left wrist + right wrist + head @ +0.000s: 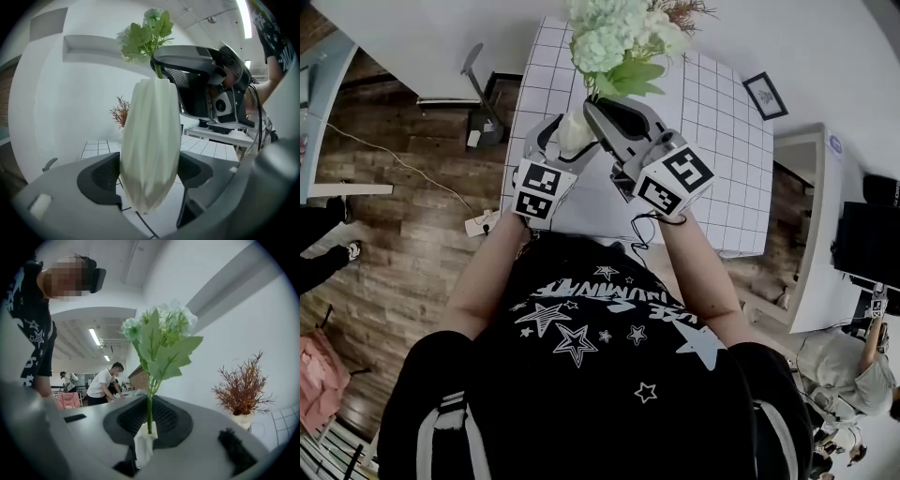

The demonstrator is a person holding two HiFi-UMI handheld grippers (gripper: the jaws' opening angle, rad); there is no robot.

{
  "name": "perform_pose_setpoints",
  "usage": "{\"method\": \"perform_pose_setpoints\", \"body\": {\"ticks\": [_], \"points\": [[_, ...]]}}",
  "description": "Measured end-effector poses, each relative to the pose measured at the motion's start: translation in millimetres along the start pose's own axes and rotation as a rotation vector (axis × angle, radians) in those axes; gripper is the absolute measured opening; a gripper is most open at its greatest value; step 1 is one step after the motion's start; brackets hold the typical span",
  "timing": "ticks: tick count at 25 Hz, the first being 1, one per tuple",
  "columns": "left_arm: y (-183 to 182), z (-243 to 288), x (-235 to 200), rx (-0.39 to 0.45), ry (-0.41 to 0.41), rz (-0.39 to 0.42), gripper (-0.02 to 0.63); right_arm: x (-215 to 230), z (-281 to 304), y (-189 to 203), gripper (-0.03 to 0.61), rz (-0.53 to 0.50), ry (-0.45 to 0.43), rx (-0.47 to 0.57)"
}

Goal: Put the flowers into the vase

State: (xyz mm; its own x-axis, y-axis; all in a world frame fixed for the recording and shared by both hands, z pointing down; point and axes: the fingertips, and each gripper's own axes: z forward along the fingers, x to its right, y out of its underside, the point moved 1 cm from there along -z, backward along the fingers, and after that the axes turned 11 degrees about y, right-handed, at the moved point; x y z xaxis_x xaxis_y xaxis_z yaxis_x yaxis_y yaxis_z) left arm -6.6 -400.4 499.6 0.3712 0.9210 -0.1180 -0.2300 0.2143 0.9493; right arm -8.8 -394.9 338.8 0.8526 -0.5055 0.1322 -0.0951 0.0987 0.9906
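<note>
- Wood-plank floor (403,234) surrounds a white, grid-lined worktop (722,141).
- Nearest, the left gripper (149,176) has its fingers (101,176) spread wide. The pads press both sides of a white ribbed vase (151,140).
- That vase is upright, by the worktop's near left edge.
- Just beside and above it, the right gripper (149,427) has its fingers drawn almost together. They pinch the green stem (149,411) of the flowers (164,333) close to its white-wrapped foot.
- From the left gripper view, the stem's lower end seems to sit right at the vase's mouth. Whether it has entered is hard to tell.
- Pale green-white blooms and broad leaves rise above both grippers.
- Farther back, a reddish dried plant (241,390) stands in a small pale pot.
- A dark picture frame (765,95) lies at the worktop's far right edge.
</note>
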Motion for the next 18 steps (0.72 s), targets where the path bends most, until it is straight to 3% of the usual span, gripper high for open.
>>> {"method": "perform_pose_setpoints", "body": {"ticks": [3,10,18], "points": [[-1,0,1,0.005,-0.008,-0.005,0.373,0,-5,0,0.037,-0.023,0.013,0.006],[-1,0,-1,0.01,-0.022,-0.017,0.374,-15,-12,1,0.037,-0.231,0.04,-0.031],[-2,1,-1,0.014,-0.035,-0.019,0.374,-12,-17,0,0.037,-0.227,0.098,-0.043]]}}
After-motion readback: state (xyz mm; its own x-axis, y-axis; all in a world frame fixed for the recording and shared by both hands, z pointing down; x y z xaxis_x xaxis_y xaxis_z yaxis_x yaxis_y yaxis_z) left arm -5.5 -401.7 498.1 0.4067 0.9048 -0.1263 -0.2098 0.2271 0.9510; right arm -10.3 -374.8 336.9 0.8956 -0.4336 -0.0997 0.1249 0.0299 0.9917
